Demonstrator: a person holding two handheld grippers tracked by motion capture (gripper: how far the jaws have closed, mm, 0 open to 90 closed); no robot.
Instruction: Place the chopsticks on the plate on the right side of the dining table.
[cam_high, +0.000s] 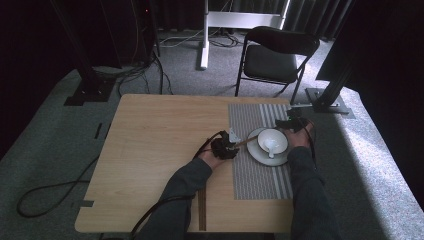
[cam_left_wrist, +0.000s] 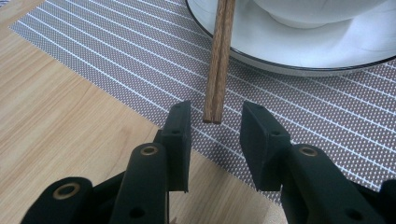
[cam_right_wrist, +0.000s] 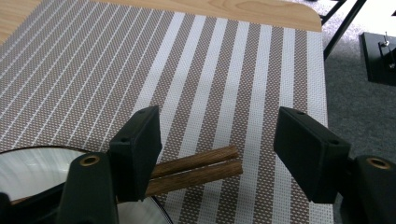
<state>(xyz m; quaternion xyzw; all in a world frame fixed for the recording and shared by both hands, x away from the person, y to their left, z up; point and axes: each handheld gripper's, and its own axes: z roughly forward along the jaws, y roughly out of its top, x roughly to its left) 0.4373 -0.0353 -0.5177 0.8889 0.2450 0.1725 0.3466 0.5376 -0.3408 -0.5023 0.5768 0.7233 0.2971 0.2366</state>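
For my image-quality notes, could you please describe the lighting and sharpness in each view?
High view: dim, dark surroundings, soft; the plate stands out bright. Left gripper view: evenly lit, chopsticks sharp, soft sheen on the plate rim. Right gripper view: placemat crisp, near tongs slightly soft.

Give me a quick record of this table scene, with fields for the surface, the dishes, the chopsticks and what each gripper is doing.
surface: wooden table with a striped placemat
dishes: white bowl holding a white spoon, standing on a white plate on the placemat
chopsticks: wooden pair lying across the plate rim, ends over the placemat
left gripper: open, jaws either side of one chopstick end, not touching
right gripper: open, around the other end
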